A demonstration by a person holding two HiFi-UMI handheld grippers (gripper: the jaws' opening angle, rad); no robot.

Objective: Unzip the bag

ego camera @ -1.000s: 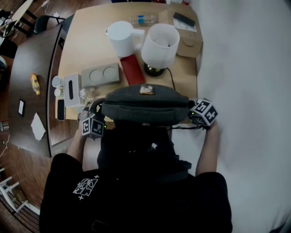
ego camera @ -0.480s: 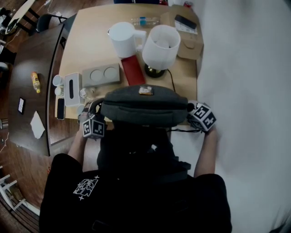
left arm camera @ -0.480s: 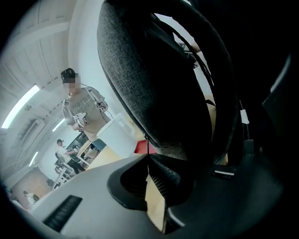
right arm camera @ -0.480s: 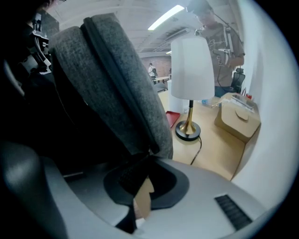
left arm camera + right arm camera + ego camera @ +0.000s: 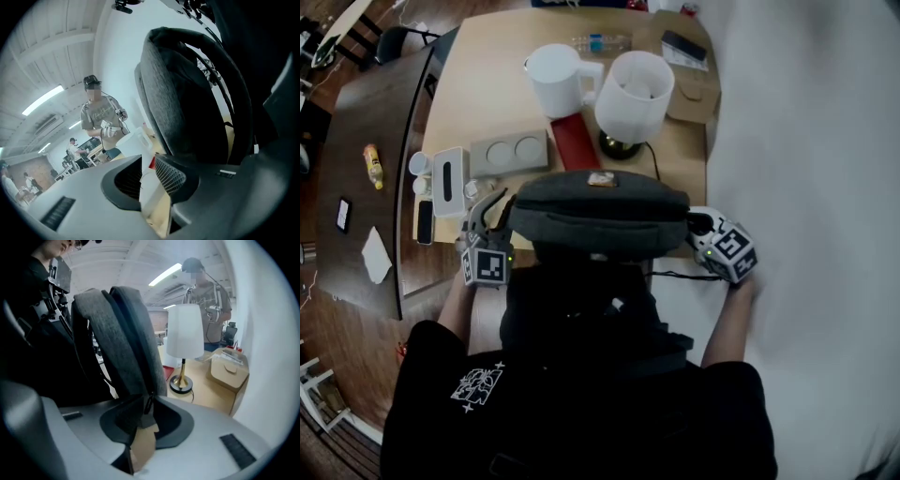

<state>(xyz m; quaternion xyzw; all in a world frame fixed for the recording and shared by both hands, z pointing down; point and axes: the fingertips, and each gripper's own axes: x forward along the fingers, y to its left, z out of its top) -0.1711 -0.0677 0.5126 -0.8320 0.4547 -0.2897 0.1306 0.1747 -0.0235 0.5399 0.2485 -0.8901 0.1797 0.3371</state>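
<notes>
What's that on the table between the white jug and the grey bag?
A flat red thing, maybe a notebook, lies between the white jug and the grey bag. The head view shows it.

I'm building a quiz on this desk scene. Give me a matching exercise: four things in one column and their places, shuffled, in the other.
Things:
1. grey bag
2. white lamp
3. red book
4. yellow bottle

Places:
A. on the dark side table
B. lying flat, just left of the lamp's base
C. upright at the near edge of the light table
D. next to the cardboard box

Pairs: 1-C; 2-D; 3-B; 4-A
</notes>
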